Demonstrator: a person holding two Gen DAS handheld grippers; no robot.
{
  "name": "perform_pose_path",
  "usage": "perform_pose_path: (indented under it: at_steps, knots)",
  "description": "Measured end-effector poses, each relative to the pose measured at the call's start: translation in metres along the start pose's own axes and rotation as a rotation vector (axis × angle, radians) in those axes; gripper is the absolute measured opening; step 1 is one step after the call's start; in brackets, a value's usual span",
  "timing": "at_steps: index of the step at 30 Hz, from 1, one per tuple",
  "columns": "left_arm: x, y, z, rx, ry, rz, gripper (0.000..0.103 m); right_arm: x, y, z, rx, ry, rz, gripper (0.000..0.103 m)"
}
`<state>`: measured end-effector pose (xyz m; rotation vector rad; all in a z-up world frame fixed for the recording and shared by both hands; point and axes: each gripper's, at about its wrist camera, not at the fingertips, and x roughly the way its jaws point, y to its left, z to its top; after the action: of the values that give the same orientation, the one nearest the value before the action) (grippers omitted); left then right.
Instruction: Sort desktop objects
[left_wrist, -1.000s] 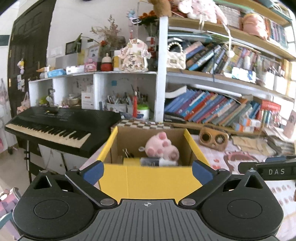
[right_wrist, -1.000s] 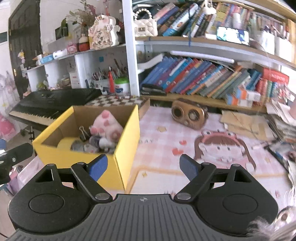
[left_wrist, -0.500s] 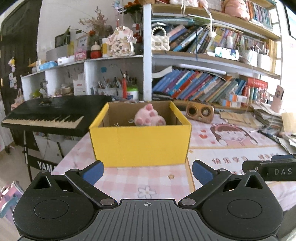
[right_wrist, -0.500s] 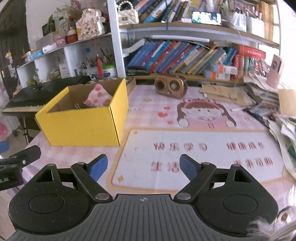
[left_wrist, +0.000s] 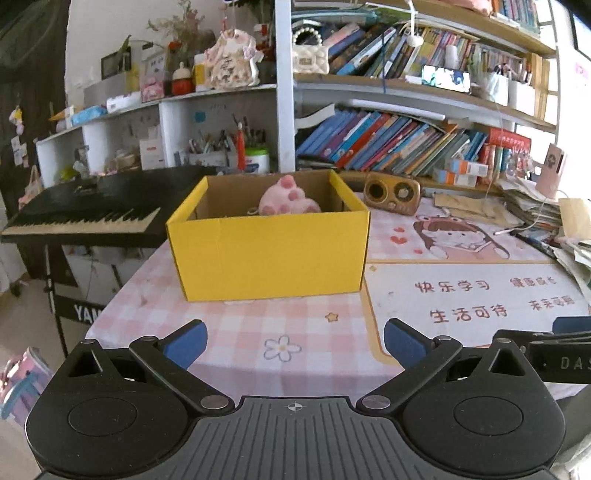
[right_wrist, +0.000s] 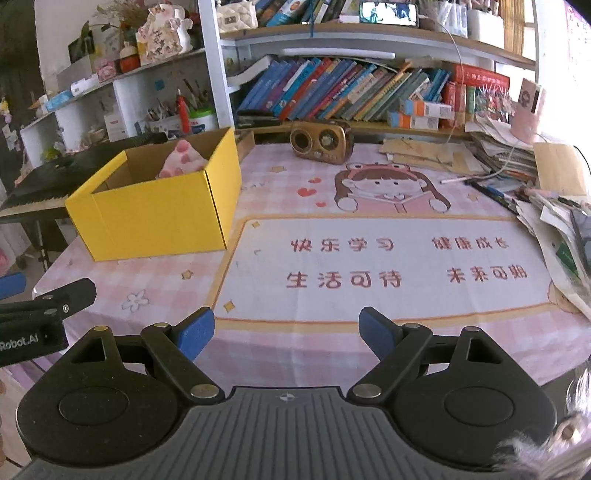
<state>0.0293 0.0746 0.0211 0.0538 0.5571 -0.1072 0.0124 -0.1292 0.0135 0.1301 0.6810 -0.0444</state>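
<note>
A yellow cardboard box (left_wrist: 269, 251) stands on the pink checked tablecloth (left_wrist: 258, 339); it also shows at the left in the right wrist view (right_wrist: 155, 221). A pink plush paw toy (left_wrist: 286, 199) sticks up inside it, and shows in the right wrist view too (right_wrist: 183, 160). My left gripper (left_wrist: 295, 341) is open and empty, well back from the box near the table's front edge. My right gripper (right_wrist: 286, 332) is open and empty over the printed mat (right_wrist: 388, 266).
A brown retro radio (right_wrist: 320, 142) stands at the back of the table. Piles of papers and pens (right_wrist: 517, 177) lie along the right side. A black keyboard (left_wrist: 85, 218) stands left of the table. Bookshelves (left_wrist: 388, 144) fill the wall behind.
Both grippers have pulled back and away from the yellow box, which was right under them a second ago. Both stay open and empty.
</note>
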Motion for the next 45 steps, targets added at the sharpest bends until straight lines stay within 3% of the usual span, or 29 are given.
perform_pose_path:
  at_steps: [7,45]
  knots:
    - [0.001,0.003,-0.003,-0.012,0.02,0.047,0.103,0.003,0.0,-0.002,0.01,0.014,-0.009,0.087]
    - [0.004,-0.006,-0.007,-0.004,0.059,-0.013,0.103,0.01,0.0,-0.006,0.003,0.05,-0.015,0.091]
